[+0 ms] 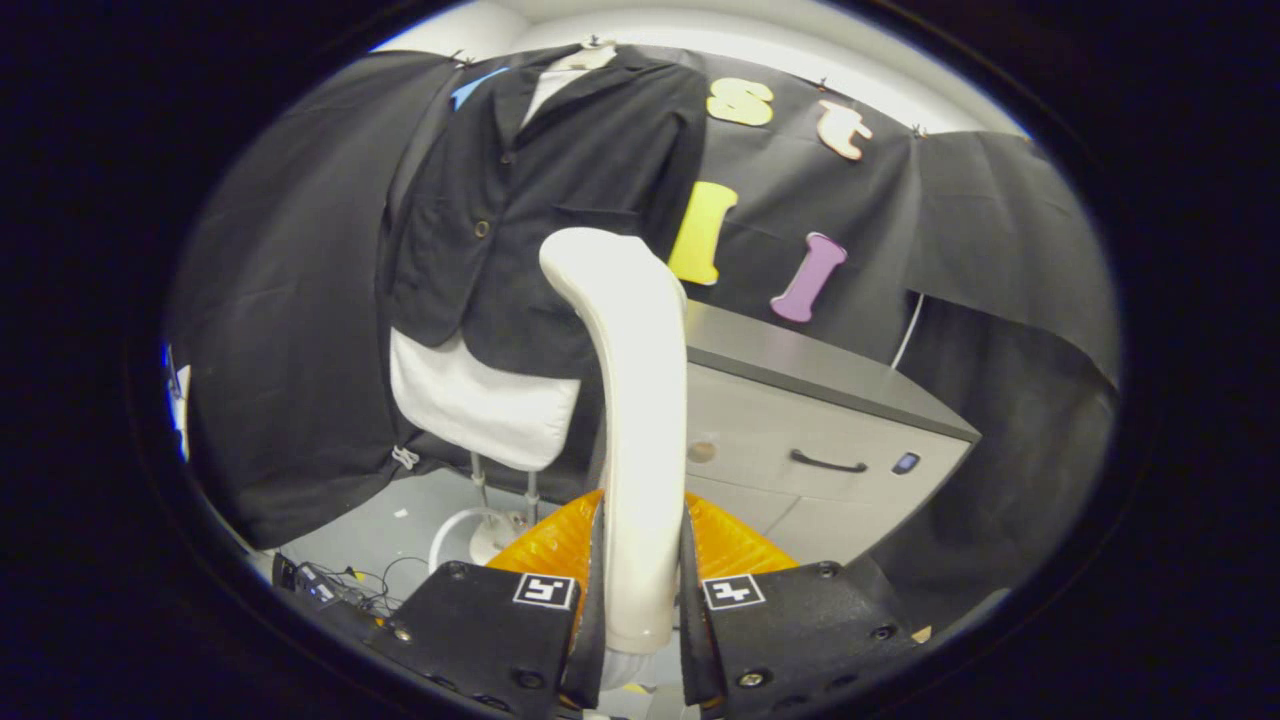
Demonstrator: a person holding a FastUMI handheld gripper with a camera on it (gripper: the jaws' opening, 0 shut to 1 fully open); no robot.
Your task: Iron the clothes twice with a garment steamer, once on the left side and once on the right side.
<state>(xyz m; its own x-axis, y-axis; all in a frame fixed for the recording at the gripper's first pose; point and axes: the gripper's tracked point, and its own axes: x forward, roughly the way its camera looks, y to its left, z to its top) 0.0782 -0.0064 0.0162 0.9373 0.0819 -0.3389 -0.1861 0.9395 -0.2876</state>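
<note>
A white garment steamer (632, 400) stands upright between my fingers, with my gripper (640, 580) shut on its handle. Its curved head rises in front of the clothes. Beyond it hangs a black jacket (540, 200) over a white mannequin torso (480, 400) on a stand. The steamer's head sits before the jacket's lower right side, and I cannot tell whether it touches the fabric.
A grey-topped cabinet (820, 440) with a dark drawer handle stands to the right of the jacket. The mannequin's round stand base (480, 530) rests on the grey floor. Cables and a small device (330, 585) lie on the floor at the lower left.
</note>
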